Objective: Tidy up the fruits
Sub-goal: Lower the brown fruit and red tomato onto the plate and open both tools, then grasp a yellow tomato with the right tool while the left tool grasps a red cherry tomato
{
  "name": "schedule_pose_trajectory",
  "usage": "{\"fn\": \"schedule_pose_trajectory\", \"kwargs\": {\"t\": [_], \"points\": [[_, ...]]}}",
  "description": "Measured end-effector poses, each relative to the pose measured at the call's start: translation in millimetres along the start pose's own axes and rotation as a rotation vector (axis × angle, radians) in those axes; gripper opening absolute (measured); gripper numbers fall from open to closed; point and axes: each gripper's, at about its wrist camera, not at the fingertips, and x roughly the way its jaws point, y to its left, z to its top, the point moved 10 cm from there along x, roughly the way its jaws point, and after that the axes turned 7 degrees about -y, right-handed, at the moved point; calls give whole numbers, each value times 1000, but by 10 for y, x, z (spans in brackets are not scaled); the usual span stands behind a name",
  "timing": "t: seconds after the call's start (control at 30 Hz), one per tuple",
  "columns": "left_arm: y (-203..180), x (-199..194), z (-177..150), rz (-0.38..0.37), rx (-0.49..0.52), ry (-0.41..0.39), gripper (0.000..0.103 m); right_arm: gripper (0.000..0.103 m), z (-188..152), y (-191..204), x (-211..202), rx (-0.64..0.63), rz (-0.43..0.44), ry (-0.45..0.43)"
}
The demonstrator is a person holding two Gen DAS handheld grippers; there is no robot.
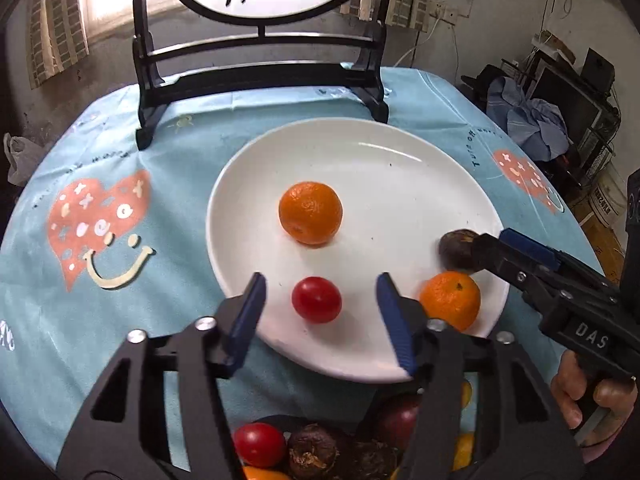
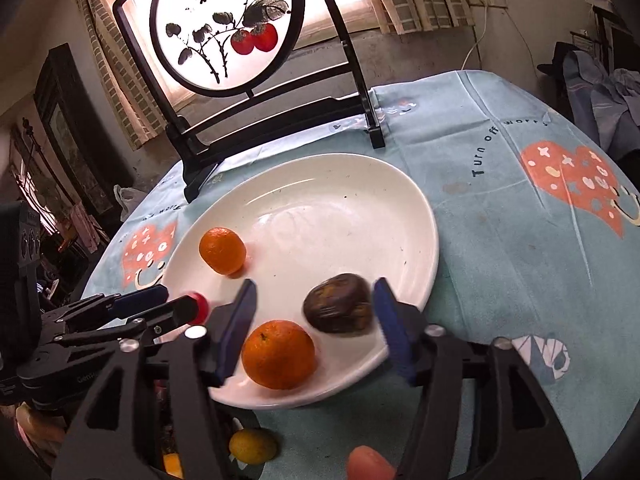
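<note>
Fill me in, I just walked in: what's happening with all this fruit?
A person is sorting fruit with a gripper in each hand. On the white plate lie two oranges, a tomato and a brown fruit. The left gripper is open around the tomato, the right gripper open beside the brown fruit. More fruit waits in front.

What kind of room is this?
Probably a lived-in home dining area: a table under a printed tablecloth, a painted screen before a curtained window, and a plate of fruit.
</note>
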Motion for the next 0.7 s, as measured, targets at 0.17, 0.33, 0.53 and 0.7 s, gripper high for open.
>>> {"fn": "schedule_pose_trajectory", "kwargs": {"t": [0.17,0.33,0.53,0.7], "points": [[115,-519,-16,52,9,-60,86,68,19,240,-394,-85,22,-53],[400,-983,-343,93,-36,-118,95,68,-303,482,-737,-168,56,-52],[830,-1021,-770,212,-124,-89,96,68,-828,555,-771,-169,74,74],[982,-1090,-810,247,-140,-96,96,68,-1007,573,-775,-204,67,131]]}}
